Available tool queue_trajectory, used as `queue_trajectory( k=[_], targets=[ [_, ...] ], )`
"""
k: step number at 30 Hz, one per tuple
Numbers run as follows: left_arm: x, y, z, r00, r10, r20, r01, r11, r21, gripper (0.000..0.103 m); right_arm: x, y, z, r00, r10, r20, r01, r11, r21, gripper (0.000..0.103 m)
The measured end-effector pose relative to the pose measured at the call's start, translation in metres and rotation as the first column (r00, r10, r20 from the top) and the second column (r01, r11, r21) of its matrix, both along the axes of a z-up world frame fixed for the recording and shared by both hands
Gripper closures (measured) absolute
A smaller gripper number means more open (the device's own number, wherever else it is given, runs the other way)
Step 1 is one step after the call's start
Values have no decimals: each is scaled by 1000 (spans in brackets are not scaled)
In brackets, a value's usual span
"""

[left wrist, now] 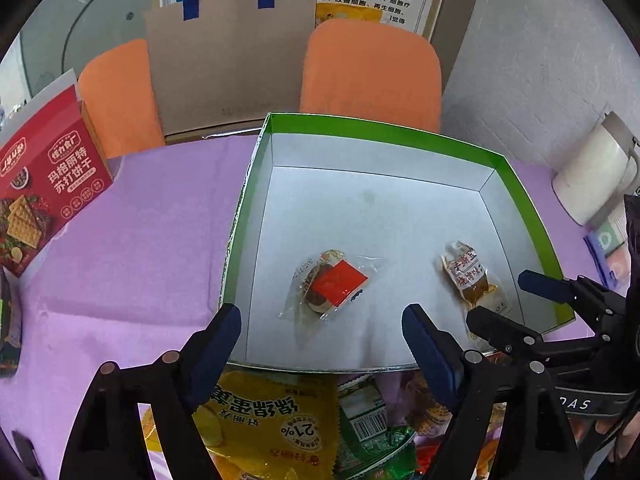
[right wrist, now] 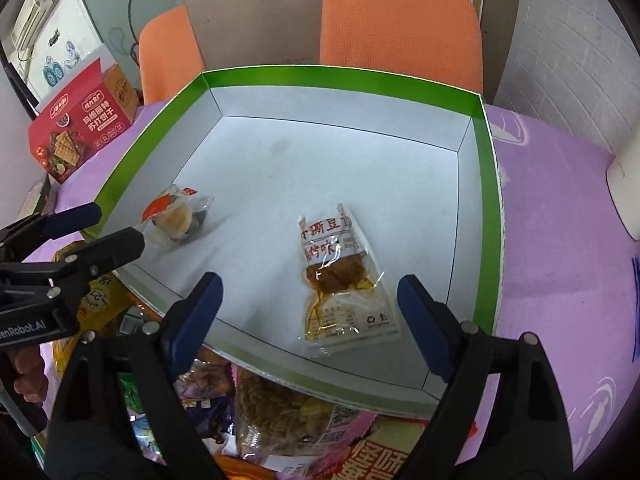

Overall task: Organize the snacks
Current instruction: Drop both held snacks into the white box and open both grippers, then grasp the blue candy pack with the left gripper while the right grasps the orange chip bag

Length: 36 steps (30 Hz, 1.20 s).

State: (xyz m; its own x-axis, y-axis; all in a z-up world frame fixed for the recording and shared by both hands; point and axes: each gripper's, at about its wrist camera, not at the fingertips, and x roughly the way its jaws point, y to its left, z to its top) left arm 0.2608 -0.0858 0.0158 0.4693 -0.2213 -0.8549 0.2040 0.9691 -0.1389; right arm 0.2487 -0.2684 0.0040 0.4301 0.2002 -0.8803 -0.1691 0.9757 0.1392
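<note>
A green-rimmed box (left wrist: pixel 384 130) with a white floor lies on the purple table; it also shows in the right wrist view (right wrist: pixel 486 200). Inside lie two snack packets: one with a red label (left wrist: pixel 334 284) (right wrist: pixel 176 216) and a clear one with brown tofu (left wrist: pixel 472 276) (right wrist: pixel 340 276). My left gripper (left wrist: pixel 322 334) is open and empty over the box's near edge, in front of the red-label packet. My right gripper (right wrist: pixel 310 306) is open and empty, straddling the tofu packet from above. Each gripper shows in the other's view (left wrist: pixel 520 300) (right wrist: pixel 92 228).
A pile of loose snack bags lies in front of the box, including a yellow chip bag (left wrist: pixel 264 420) and a brown snack bag (right wrist: pixel 280 412). A red cracker box (left wrist: pixel 44 196) stands at the left. Two orange chairs (left wrist: pixel 372 72) stand behind the table. A white appliance (left wrist: pixel 592 176) sits at right.
</note>
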Motion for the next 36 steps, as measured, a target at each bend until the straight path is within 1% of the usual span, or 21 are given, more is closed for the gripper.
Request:
queue_trajectory(
  k=[2, 4, 7, 10, 12, 13, 14, 15, 16, 18, 20, 22, 24, 26, 29, 31, 34, 35, 36],
  targets=[
    [-8, 2, 2, 1000, -9, 0, 9, 1000, -8, 18, -5, 2, 1, 1000, 12, -12, -12, 1000, 0, 14],
    [-15, 4, 4, 1000, -13, 1, 13, 1000, -16, 18, -10, 2, 3, 1000, 12, 2, -12, 1000, -11, 14],
    [-19, 7, 16, 999, -4, 48, 5, 1000, -26, 18, -23, 8, 18, 995, 12, 96, -4, 997, -83, 14],
    [-35, 13, 44, 990, -5, 140, 10, 999, -34, 15, -52, 13, 47, 976, 35, 213, -15, 995, -95, 14],
    [-54, 17, 66, 975, -6, 222, 14, 999, -36, 8, -74, 12, 66, 961, 36, 276, -8, 995, -101, 14],
    [-66, 21, 76, 964, -4, 267, 14, 999, -35, 6, -87, 11, 75, 952, 33, 305, -4, 995, -96, 12],
    [-78, 25, 86, 950, -2, 313, 14, 999, -37, 1, -98, 10, 82, 944, 30, 329, 0, 996, -89, 9],
    [-92, 29, 94, 934, 3, 358, 13, 999, -43, 0, -111, 9, 88, 936, 28, 352, -1, 997, -79, 4],
    [-105, 33, 101, 919, 7, 393, 13, 999, -50, 0, -125, 8, 94, 927, 29, 375, -4, 998, -66, 3],
    [-128, 42, 110, 901, 14, 434, 18, 997, -69, 0, -151, 5, 101, 912, 24, 409, -6, 999, -44, 2],
    [-148, 50, 112, 901, 19, 433, 23, 995, -93, 0, -175, 0, 104, 903, -2, 429, 7, 1000, -10, 2],
    [-166, 56, 104, 916, 50, 398, -7, 994, -109, 0, -198, -7, 102, 897, -23, 442, 5, 999, 41, 1],
    [-180, 65, 91, 924, 72, 376, -25, 991, -130, 0, -215, -9, 95, 895, -41, 444, 14, 998, 65, 1],
    [-193, 73, 78, 931, 91, 354, -40, 988, -150, 0, -229, -11, 83, 901, -58, 429, 26, 996, 80, 1],
    [-211, 80, 58, 946, 100, 308, -50, 985, -167, 0, -240, -14, 60, 925, -91, 370, 54, 993, 109, 1],
    [-219, 79, 49, 955, 81, 285, -38, 988, -152, 0, -241, -11, 46, 939, -86, 333, 45, 991, 127, 1],
    [-223, 70, 41, 960, 23, 280, 11, 993, -117, 0, -234, 1, 32, 960, -55, 273, 17, 990, 139, 1],
    [-224, 66, 40, 960, 1, 280, 30, 994, -108, 0, -230, 7, 28, 964, -26, 266, -12, 990, 141, 2],
    [-225, 63, 39, 961, -22, 277, 53, 993, -103, 0, -226, 14, 24, 966, 8, 260, -44, 990, 133, 9]
  ],
)
